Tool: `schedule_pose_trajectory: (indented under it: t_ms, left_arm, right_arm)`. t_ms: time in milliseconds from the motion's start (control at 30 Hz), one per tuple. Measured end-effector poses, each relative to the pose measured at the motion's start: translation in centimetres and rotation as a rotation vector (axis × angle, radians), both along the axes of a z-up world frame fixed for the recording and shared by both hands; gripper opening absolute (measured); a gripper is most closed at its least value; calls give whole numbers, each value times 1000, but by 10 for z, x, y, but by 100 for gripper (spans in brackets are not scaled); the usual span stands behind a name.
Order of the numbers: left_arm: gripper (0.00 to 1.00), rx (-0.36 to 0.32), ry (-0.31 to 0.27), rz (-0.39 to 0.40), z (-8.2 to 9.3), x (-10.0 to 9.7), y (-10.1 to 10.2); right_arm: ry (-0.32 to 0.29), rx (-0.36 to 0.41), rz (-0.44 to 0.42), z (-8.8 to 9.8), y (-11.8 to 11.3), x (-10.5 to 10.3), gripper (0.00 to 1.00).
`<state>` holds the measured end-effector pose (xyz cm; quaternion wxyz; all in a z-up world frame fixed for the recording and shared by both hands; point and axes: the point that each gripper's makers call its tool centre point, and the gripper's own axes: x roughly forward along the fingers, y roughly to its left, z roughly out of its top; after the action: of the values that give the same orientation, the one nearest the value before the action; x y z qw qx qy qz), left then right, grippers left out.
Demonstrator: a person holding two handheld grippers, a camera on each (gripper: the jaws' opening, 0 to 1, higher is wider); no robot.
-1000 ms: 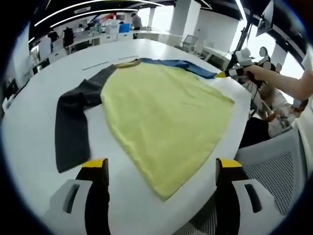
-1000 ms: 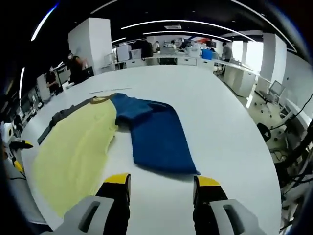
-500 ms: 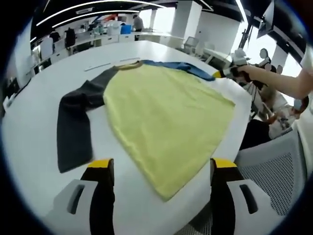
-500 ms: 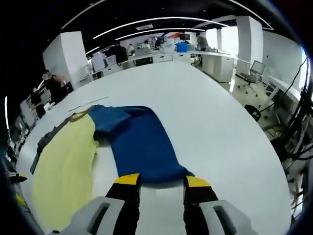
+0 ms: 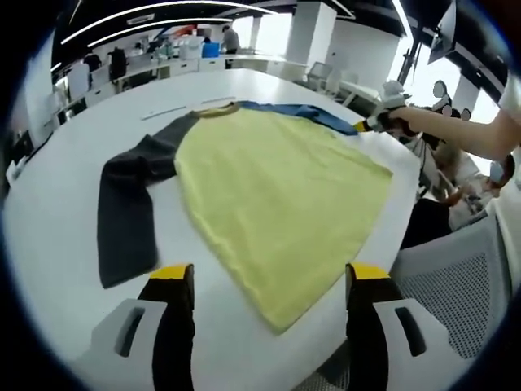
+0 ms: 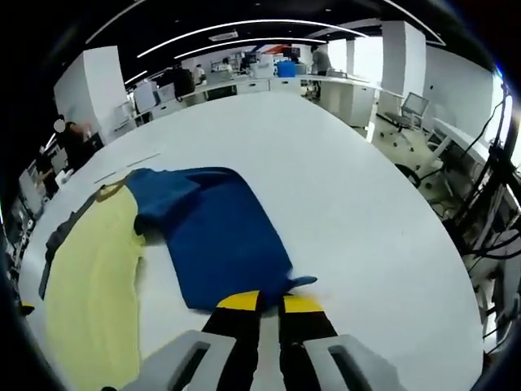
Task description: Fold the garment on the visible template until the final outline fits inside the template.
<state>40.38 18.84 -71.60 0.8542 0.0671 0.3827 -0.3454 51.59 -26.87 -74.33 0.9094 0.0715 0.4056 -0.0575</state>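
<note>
Garment (image 5: 277, 204) spread flat on white bench (image 5: 57, 228), yellow body, dark grey sleeve (image 5: 126, 208) to one side. Left hand-held gripper (image 5: 269, 285) hovers open just short of hem. Right hand-held gripper (image 6: 260, 303) pinched closed on blue sleeve (image 6: 216, 236) at its cuff edge (jaws nearly meeting).

I see bright, even light from ceiling strips — window glare at right, strong fisheye bending, soft edges.

Mesh office chair (image 5: 456, 277) beside white table (image 6: 350, 204); desks (image 6: 269, 81), white pillar (image 6: 98, 85) in background.
</note>
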Motion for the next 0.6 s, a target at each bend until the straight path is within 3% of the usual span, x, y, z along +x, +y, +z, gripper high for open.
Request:
schedule_pose_trajectory:
  t_ms: [600]
  left_arm:
    - [78,-3,-22,-19,5,2,-5]
  right_arm:
    - [1,-65,15,17,-33,2,0]
